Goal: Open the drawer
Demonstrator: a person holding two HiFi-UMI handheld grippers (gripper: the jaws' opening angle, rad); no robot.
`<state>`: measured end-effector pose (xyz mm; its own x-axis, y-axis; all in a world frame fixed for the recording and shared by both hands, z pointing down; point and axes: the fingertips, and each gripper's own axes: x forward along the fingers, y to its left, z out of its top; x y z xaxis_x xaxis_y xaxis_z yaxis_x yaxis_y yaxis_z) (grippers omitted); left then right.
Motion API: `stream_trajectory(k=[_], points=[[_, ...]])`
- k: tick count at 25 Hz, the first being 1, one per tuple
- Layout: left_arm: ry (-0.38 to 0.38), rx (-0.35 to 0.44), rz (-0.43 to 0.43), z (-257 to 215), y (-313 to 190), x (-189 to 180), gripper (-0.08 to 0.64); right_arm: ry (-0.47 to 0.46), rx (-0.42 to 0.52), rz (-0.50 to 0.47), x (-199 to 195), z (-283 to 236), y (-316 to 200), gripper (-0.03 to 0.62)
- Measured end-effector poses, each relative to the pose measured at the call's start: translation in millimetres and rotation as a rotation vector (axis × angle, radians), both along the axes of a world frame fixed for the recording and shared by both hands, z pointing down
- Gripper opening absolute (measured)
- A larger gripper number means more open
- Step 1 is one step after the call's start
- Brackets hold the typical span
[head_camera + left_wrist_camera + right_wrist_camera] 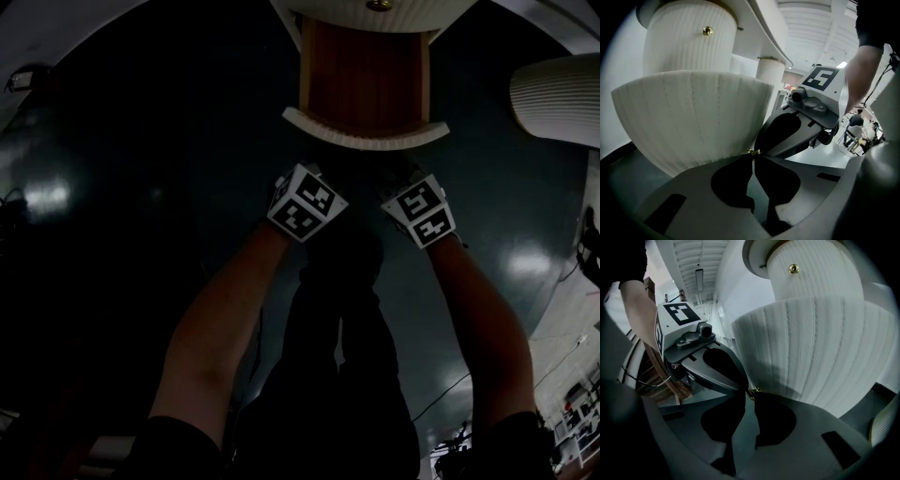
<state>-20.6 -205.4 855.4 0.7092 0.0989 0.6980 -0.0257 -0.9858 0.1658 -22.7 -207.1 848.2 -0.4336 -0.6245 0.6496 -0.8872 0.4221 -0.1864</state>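
A curved, white ribbed drawer (366, 133) stands pulled out from the front of a pale cabinet (684, 47), its reddish wooden inside open to the head view. It lies straight ahead of the person, above a dark, glossy floor (112, 187).

The left hand-held gripper (753, 155) has its jaws drawn almost together, and their tips pinch the small brass knob (753, 151) at the lower edge of the drawer front. The right hand-held gripper (751, 395) meets it from the other side – jaws likewise nearly closed, tips nipping the same knob.

Both marker cubes (305, 202) sit side by side just below the drawer front, at the ends of two bare forearms (225, 319). A second brass knob (792, 268) shows on the ribbed front above.
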Motion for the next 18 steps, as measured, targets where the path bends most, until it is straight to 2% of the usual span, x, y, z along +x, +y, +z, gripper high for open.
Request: stream_trajectory(k=[4,9,13,18], points=[[-0.005,-0.006,-0.025,-3,8,-11,0.023,-0.005,-0.012,0.018,-11,-2,8,0.054],[-0.001,-0.058,-0.021,-1,30,-25,0.021,-0.038,-0.034,0.050,-22,-1,29,0.054],[0.036,-0.077,-0.056,-4,32,-23,0.018,-0.048,-0.035,0.098,-19,-2,31,0.054],[0.053,-0.087,-0.123,-16,28,-23,0.018,-0.053,-0.041,0.099,-22,-15,38,0.055]])
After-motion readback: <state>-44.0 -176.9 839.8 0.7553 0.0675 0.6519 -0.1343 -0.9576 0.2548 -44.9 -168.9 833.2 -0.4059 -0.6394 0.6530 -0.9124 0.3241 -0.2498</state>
